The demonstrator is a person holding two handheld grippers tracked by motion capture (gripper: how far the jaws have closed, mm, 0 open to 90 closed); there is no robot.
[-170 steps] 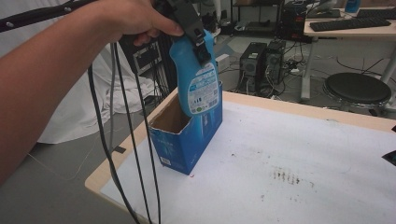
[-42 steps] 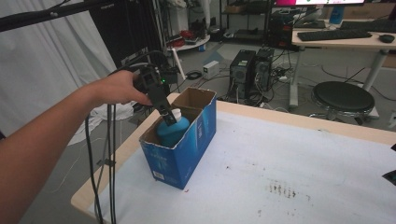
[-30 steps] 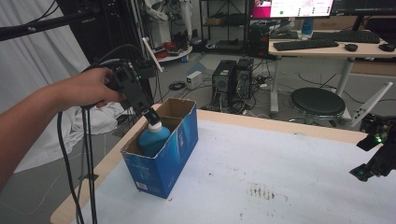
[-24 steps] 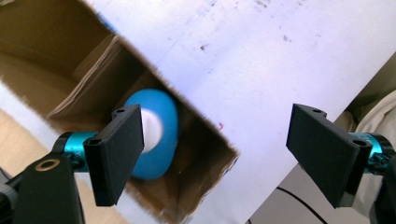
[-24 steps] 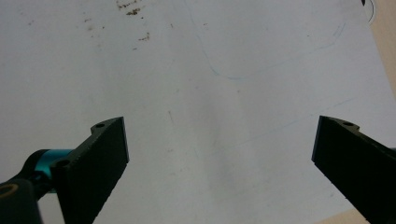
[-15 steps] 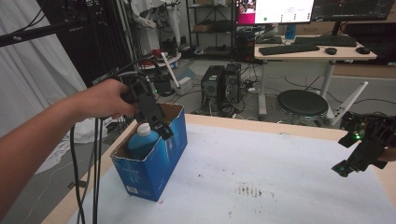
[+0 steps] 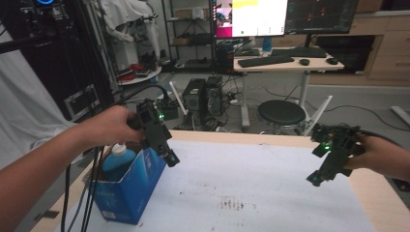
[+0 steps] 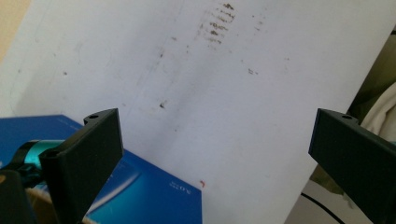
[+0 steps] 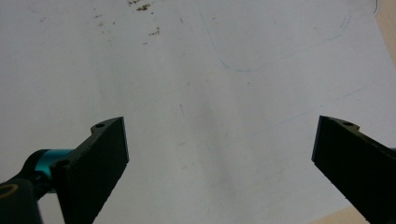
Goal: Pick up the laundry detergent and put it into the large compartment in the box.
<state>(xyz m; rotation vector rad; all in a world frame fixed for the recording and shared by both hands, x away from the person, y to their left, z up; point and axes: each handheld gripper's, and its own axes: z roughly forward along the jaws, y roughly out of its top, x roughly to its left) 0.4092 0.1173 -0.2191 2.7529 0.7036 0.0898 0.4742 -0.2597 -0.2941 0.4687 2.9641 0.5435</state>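
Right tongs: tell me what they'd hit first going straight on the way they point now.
The white table cover. The right tongs stand open and point down at bare white surface, with nothing between the jaws. The way looks free until the table itself, though how far off that is I can't judge.

My left gripper [image 7: 170,157] and right gripper [image 7: 315,179] were black, each lit by a small green light. Flat black jaws carried a screw hole near the tip, beside a teal fitting [image 9: 49,155]. Black cables [image 7: 92,183] trailed from my left one.
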